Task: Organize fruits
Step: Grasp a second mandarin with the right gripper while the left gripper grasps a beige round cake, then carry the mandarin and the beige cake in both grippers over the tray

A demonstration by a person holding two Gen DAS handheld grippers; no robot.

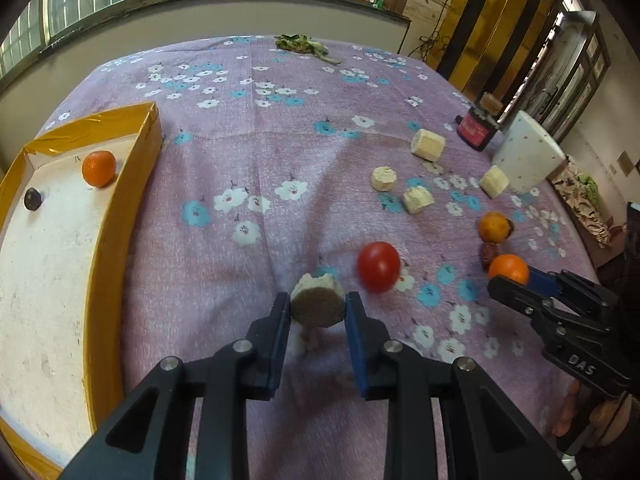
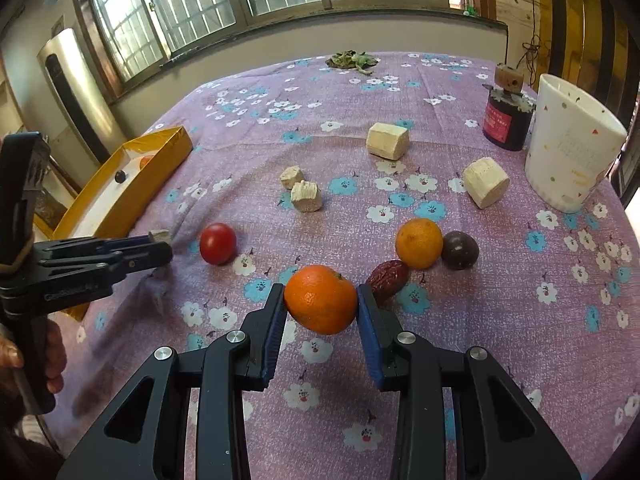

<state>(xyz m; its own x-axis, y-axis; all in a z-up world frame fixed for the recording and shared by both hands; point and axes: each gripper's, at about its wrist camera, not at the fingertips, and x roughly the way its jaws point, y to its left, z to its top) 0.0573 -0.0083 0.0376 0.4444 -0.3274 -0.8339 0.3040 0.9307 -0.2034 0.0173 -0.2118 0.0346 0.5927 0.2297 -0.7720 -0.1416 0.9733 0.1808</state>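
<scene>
The left gripper [image 1: 318,312] has its fingers [image 1: 280,320] closed on a pale chunk [image 1: 318,306] with a brown cut face, both blue pads pressing its sides just above the flowered purple cloth [image 1: 256,152] that covers the desk. The right gripper [image 2: 321,304] has its fingers [image 2: 276,312] clamped on an orange [image 2: 321,299], held clear of the cloth.

Counting the fruit: three oranges in all, one gripped, one lying loose [image 2: 419,243] on the cloth, and one [image 1: 99,168] inside the yellow tray [image 1: 132,184] at the left edge of the desk. One red tomato [image 2: 217,243] sits alone between the two grippers. A dark round fruit [image 2: 460,249] touches the loose orange, and a red date [image 2: 387,281] lies just beside the right finger. A second small dark fruit [image 1: 33,199] rests in the tray, apart from the orange there.

Four more pale chunks lie on the cloth: two [image 2: 298,189] close together in the middle, one [image 2: 387,141] farther back, one [image 2: 485,187] near a white cup [image 2: 572,156]. A dark jar [image 2: 505,124] with a cork stands behind the cup at the right edge. A small heap of green leaves [image 2: 352,59] lies at the far edge by the windows.

The widest open cloth runs down the middle, from the tray's wall to the tomato and back toward the leaves.
</scene>
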